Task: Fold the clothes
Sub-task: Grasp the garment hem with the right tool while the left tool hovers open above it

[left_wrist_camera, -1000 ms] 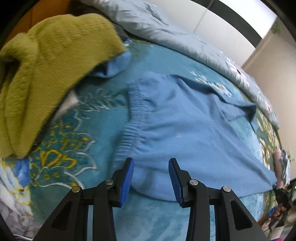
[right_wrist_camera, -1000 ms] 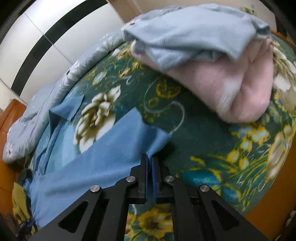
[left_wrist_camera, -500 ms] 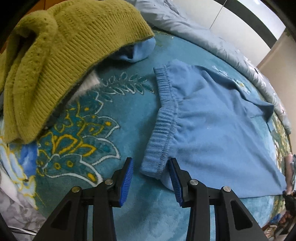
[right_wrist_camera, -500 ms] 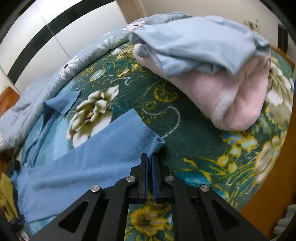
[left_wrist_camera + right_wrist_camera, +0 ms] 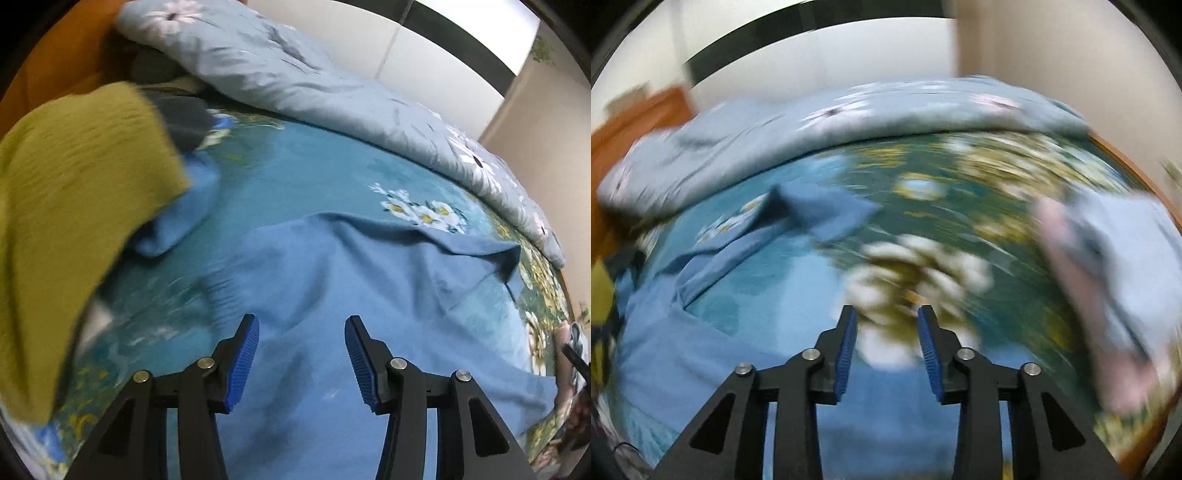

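Observation:
Blue trousers [image 5: 369,288] lie spread flat on the floral bedspread [image 5: 295,173]. My left gripper [image 5: 301,356] is open and empty, hovering over the waist end of the trousers. In the right wrist view, which is blurred, the trousers [image 5: 701,354] lie at lower left with one leg [image 5: 820,210] reaching away. My right gripper [image 5: 886,350] is open and empty above the near leg end.
An olive knit sweater [image 5: 66,221] is piled at the left, over another blue garment [image 5: 177,225]. A grey-blue floral duvet [image 5: 314,85] lies along the far side. A pink and light-blue folded pile [image 5: 1108,288] sits at the right near the bed's wooden edge [image 5: 1137,173].
My right gripper has opened, let go of the trouser leg end and swung quickly. My left gripper has moved forward over the waistband and stays open.

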